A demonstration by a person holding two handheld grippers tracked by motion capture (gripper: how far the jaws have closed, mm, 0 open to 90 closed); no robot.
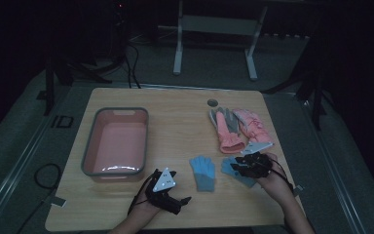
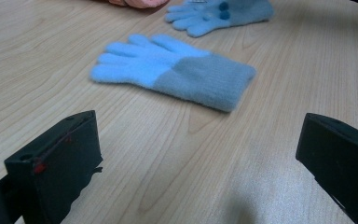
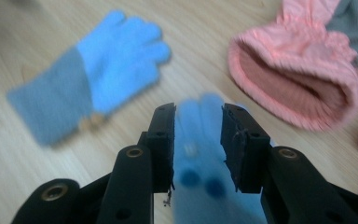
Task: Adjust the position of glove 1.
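Right claw [image 3: 198, 140]: jaws narrow, set on either side of a blue glove [image 3: 200, 158]; whether the pads press it I cannot tell, the frame is blurred. It sits over the table's right front part.
Left claw [image 2: 196, 154]: jaws wide apart, nothing between them, low over bare wood near the front edge.
Held-side glove: blue, with two dark dots, fingers pointing away from the person.
Second glove [image 1: 203, 171]: blue with a grey cuff, flat on the table between the two claws, apart from both.
Pink gloves [image 1: 241, 127]: a pair lying side by side behind the right claw, one palm grey, cuffs toward the person.
Tub [image 1: 117, 141]: pink with a grey rim, on the table's left half.
Table [image 1: 180, 126]: pale wood grain, rounded corners, a small round insert near the back edge.
Room: dim; grey floor, cables on it at left, white frame legs behind the table.
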